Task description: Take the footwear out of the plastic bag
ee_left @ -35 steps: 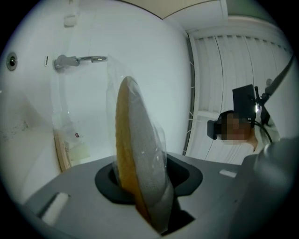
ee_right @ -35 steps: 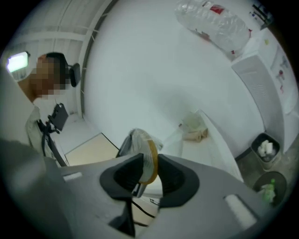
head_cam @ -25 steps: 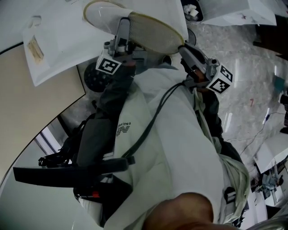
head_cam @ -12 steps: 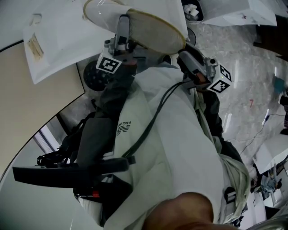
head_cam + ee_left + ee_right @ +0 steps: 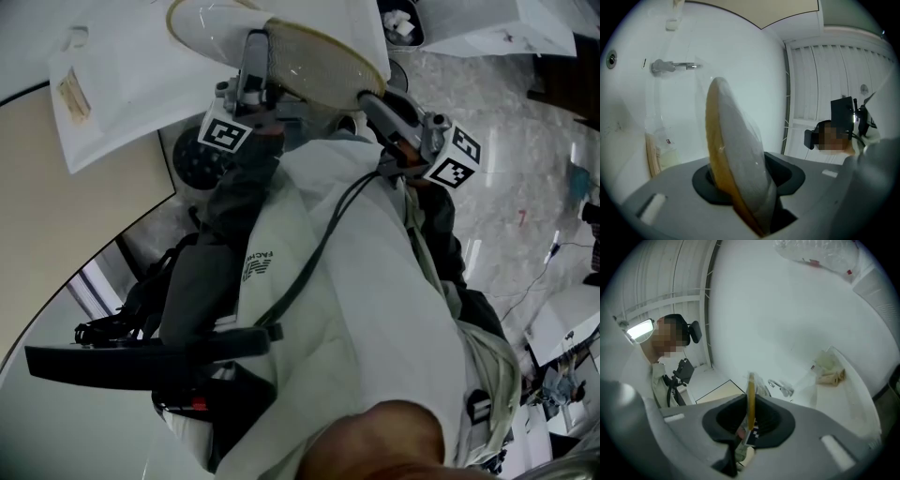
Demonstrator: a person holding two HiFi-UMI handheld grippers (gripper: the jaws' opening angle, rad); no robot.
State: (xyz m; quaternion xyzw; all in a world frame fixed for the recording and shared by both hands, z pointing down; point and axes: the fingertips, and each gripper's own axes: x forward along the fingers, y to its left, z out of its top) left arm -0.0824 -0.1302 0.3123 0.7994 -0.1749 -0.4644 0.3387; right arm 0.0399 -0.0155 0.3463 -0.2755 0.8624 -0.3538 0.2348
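A white slipper [image 5: 309, 56] with a tan sole rim sits inside clear plastic film [image 5: 755, 136], held up close to my chest. My left gripper [image 5: 258, 56] is shut on its middle, and in the left gripper view the slipper [image 5: 736, 159] rises from between the jaws. My right gripper [image 5: 370, 98] is at the slipper's right end. Its jaws have just been closing. In the right gripper view the thin tan rim [image 5: 751, 394] and some film stand edge-on between them, pinched.
My white jacket [image 5: 356, 309] and a black strap [image 5: 141, 361] fill the lower head view. A white surface [image 5: 131, 56] behind holds a small bagged tan item [image 5: 829, 371]. Cables lie on the marble floor [image 5: 525, 216] at right. A seated person [image 5: 665, 366] is nearby.
The right gripper has edged left and up against the slipper's end. The slipper has shifted slightly left. The left gripper has kept its hold.
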